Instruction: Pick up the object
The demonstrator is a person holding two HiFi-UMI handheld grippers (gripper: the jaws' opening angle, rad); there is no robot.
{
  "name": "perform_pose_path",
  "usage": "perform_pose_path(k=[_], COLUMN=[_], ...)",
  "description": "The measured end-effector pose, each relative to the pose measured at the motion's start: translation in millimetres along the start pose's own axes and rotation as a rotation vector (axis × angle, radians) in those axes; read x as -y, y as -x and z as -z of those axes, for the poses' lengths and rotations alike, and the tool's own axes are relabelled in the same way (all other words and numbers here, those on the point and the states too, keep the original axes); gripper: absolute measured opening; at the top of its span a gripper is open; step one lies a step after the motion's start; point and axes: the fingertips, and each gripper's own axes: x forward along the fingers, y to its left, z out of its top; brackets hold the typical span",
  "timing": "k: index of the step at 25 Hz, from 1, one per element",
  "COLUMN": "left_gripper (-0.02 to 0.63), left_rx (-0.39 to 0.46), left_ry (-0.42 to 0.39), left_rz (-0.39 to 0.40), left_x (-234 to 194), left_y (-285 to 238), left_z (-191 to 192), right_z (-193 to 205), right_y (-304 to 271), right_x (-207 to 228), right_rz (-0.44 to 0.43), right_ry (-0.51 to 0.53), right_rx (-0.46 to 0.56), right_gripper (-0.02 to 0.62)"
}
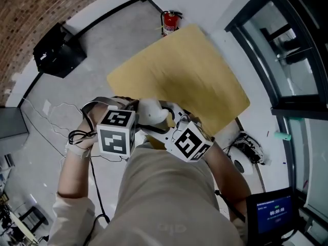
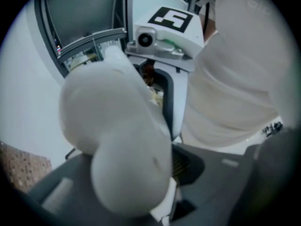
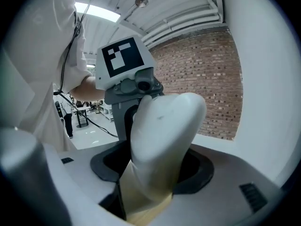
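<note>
tan tabletop (image 1: 205, 70) below, with the left hand-held gripper (image 1: 134, 109) and right hand-held gripper (image 1: 171, 119) facing each other above its near edge. each clamped on one end of the white object (image 1: 152, 111), carried clear of the tabletop. judged smooth, stiff, fairly light and apt to slip at its rounded lobes, so best gripped at both ends; long axis across the head view, left to right.

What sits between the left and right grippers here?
A white rounded object bridges them: the left gripper and the right gripper each clamp one end. The head view shows it.
</note>
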Motion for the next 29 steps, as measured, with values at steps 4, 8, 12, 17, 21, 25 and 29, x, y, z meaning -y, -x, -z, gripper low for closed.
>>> perform_pose_path(k=[4, 8, 12, 17, 21, 25, 29], left_gripper=[0.138, 0.146, 0.147, 0.147, 0.147, 0.147, 0.147], left_rx=[-0.016, -0.025, -0.041, -0.066, -0.072, -0.074, -0.073], left_ry=[0.001, 0.013, -0.002, -0.024, -0.031, -0.022, -0.015], left_rz=[-0.021, -0.038, -0.042, -0.047, -0.051, -0.062, -0.071], left_x=[7, 15, 24, 29, 31, 30, 31], left_y=[-3, 3, 10, 14, 18, 20, 14], left_z=[-9, -10, -6, -7, -9, -11, -17], right_z=[3, -5, -12, -16, -19, -20, -14], right_y=[11, 13, 10, 13, 15, 13, 20], right_x=[-9, -19, -28, -33, -34, -34, -37], right_rz=[0.013, 0.02, 0.03, 0.049, 0.055, 0.038, 0.03], right_ry=[0.044, 0.087, 0.089, 0.089, 0.09, 0.096, 0.102], right_rx=[0.007, -0.001, 0.018, 0.037, 0.035, 0.038, 0.037], right_gripper=[0.281, 0.278, 0.278, 0.276, 0.276, 0.276, 0.276])
